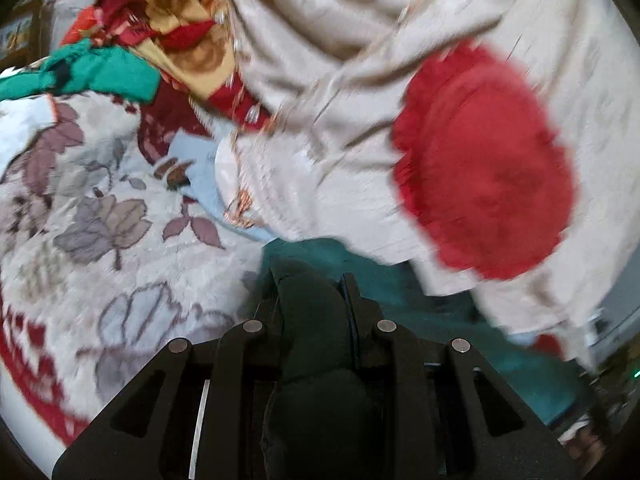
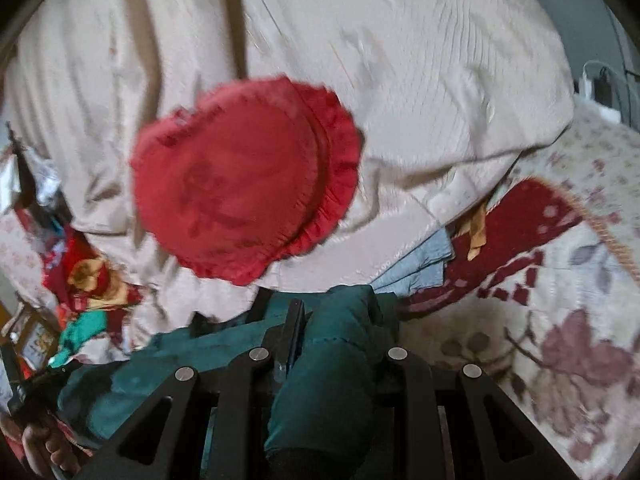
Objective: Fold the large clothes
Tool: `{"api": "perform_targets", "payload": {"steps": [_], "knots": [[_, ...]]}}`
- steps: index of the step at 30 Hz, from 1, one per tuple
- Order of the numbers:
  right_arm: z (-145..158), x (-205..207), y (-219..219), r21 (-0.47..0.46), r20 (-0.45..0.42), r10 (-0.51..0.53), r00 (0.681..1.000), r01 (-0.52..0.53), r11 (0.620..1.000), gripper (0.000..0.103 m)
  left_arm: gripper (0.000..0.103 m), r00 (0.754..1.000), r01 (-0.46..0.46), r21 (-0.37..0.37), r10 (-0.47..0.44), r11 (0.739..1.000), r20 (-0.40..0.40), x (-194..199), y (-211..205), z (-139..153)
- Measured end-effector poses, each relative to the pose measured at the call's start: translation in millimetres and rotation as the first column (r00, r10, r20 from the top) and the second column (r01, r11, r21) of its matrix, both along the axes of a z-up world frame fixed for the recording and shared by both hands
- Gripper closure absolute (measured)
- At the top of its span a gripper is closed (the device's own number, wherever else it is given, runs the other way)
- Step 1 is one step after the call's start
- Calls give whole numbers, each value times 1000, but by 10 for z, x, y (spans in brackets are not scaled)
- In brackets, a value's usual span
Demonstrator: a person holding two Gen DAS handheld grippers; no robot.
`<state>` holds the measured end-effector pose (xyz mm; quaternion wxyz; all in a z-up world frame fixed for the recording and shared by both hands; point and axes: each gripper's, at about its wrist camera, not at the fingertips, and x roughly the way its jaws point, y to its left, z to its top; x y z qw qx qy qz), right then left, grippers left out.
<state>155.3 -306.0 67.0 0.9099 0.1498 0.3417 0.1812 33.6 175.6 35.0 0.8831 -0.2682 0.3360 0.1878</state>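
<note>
A dark teal padded garment lies along the near edge of the bed and stretches between both grippers. My left gripper is shut on a bunched fold of it, and the fabric fills the gap between the fingers. In the right wrist view the same teal garment bulges over the black fingers, with my right gripper shut on it. Both views are blurred by motion.
A round red frilled cushion rests on a beige quilt. Underneath lies a floral blanket. A pile of red, yellow and green clothes sits to one side, near a light blue cloth. A person's hand shows at the lower left.
</note>
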Motion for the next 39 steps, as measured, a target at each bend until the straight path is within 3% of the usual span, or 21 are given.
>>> {"api": "perform_targets", "payload": {"steps": [3,6,9,12,14,16,17,18,20,24,27,30,34,39], "knots": [[-401,397,153,-7,-105,-8,994,7,1000,81,78,997,37,39,-34,999,-70,264,2,-429],[-793,583,295,-46,-174,5,985,-13,999,79,78,997,51,65,-47,997,-56,315,-33,-558],[-1036,622,274,2,-163,-2,987,2,1000,79,78,996,74,42,-71,996,-56,366,4,-628],[-1024,627,240,18,-178,0,984,3,1000,75,73,995,90,-79,-92,993,-23,365,158,-587],[-929,610,195,32,-199,-4,980,10,999,71,64,994,106,-258,-101,960,33,273,392,-533],[-799,526,56,136,-199,-4,980,32,990,65,60,993,109,-378,-84,920,80,153,563,-450],[-721,453,-53,223,-194,-4,981,48,974,56,56,992,115,-404,-81,907,100,73,643,-373],[-651,387,-137,285,-190,0,982,56,957,38,44,992,111,-405,-76,907,104,15,680,-314],[-500,235,-270,344,-168,-11,986,69,937,18,32,991,77,-348,-34,934,127,-200,776,-114],[-210,-55,-386,288,-101,-7,995,36,957,18,32,990,33,-234,0,972,140,-571,786,161],[-51,-253,-263,96,-41,42,998,-38,995,18,32,983,129,-85,-116,988,145,-659,433,285],[9,-454,31,-89,4,167,986,-166,982,18,32,971,219,111,-227,969,72,-623,-116,297],[-20,-601,271,-149,29,270,963,-263,953,18,32,960,278,157,-281,948,-2,-492,-480,127],[-252,-366,485,-166,-66,294,953,-301,939,18,32,949,315,154,-312,937,-44,-244,-660,-9]]}}
